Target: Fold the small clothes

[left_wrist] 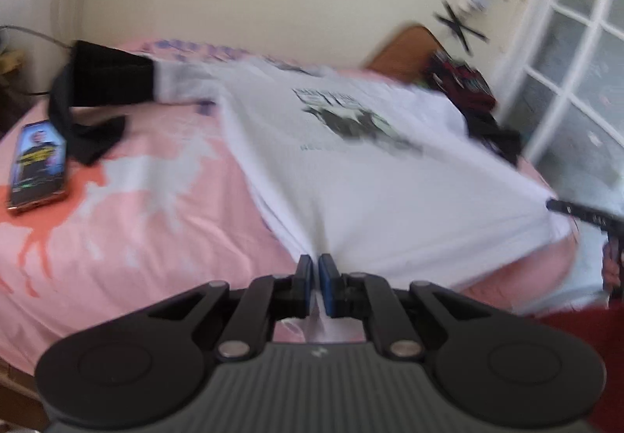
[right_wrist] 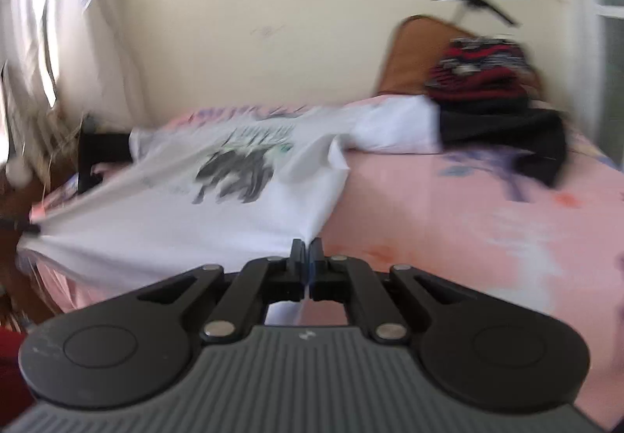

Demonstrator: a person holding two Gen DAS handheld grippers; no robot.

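The white T-shirt (left_wrist: 351, 175) lies print-up on the pink bed (left_wrist: 128, 222); left gripper (left_wrist: 316, 269) and right gripper (right_wrist: 307, 251) each pinch its hem, jaws nearly closed; carry both corners evenly toward twelve o'clock, keeping the hem taut.

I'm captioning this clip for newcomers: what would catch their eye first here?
A white T-shirt with a dark print, stretched across the pink bed, its near hem pinched at two corners by the left gripper and the right gripper. Next, a phone lies on the bed left of the shirt, beside a black cloth.
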